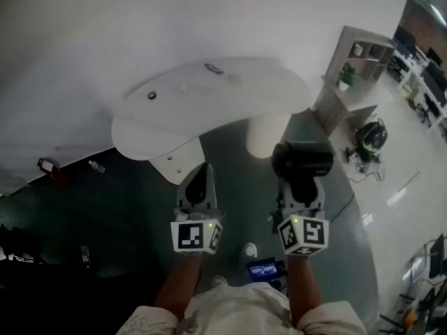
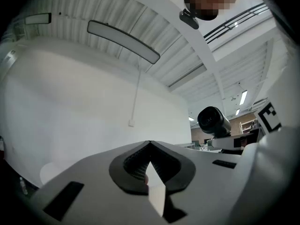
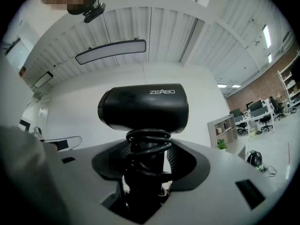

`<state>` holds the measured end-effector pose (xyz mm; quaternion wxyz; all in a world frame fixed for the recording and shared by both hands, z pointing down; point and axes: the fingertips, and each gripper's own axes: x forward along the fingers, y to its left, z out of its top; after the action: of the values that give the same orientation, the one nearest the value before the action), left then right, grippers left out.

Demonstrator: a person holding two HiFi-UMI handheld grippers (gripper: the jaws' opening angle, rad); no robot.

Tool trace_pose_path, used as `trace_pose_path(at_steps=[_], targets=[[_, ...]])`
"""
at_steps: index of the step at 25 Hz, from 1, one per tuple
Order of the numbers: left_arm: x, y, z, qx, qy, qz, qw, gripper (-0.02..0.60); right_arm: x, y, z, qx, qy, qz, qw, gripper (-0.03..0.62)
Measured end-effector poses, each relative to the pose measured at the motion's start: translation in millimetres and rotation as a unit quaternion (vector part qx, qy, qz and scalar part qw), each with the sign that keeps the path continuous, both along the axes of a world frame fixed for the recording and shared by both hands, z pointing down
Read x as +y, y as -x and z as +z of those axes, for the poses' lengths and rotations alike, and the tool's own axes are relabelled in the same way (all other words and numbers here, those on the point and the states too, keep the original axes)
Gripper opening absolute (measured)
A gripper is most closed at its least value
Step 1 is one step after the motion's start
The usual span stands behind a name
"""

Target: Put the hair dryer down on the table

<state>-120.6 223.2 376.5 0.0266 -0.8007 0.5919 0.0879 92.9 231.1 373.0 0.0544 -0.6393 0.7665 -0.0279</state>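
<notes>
Black plastic: the hair dryer (image 3: 143, 108), barrel matt, with white lettering on the side towards the right gripper's camera.
Where it is: in the air, carried by the right gripper (image 1: 302, 190), out in front of the person and over dark floor, not over the table (image 1: 209, 96).
Right gripper: jaws clamped on the dryer's handle, with the coiled cord (image 3: 147, 142) wound round the handle just where they press.
Left gripper (image 1: 201, 176): jaws together with nothing between them, level with the right one and just beside it.
Long axis: the handle runs out along the jaws, away from the person; the barrel sits crosswise at its far end.
Key relation: the white tabletop lies beyond both grippers and to the left of the dryer. The table's round pedestal (image 1: 269, 135) stands almost straight ahead of the barrel.
Judgement: the right hand must carry forward and leftward to get over the top before it can set down.
Nearer hand: the left gripper is closer to the table's near lobe, but the right one has the load.
Hidden: the handle's lower end and the plug, sunk in the gripper body.
Hard to tell: how high the dryer rides relative to the tabletop, and what the two small dark items on the table are.
</notes>
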Motion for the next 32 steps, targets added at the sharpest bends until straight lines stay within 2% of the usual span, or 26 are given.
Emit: trace_pose_path(at_steps=[7,13,19,24,32], targets=[[92,27,-8,-0.013,0.001,0.009,0.9999,-0.003,90,43,-8,0.007,-0.022,0.012,1.000,0.241],[117,31,-8,0.001,0.010,0.008,0.9999,-0.003,112,51,-11,0.014,-0.023,0.005,1.000,0.241],[109,6,-6,0.001,0.007,0.011,0.9999,-0.003,104,27,-11,0.012,-0.026,0.002,1.000,0.242],[83,-22,-8,0.007,0.003,0.003,1.0000,-0.003,78,-4,-9,0.015,-0.021,-0.008,1.000,0.242],[40,-70,-17,-0.003,-0.014,-0.011,0.9998,-0.003,31,-44,-8,0.022,-0.015,-0.041,0.999,0.242]])
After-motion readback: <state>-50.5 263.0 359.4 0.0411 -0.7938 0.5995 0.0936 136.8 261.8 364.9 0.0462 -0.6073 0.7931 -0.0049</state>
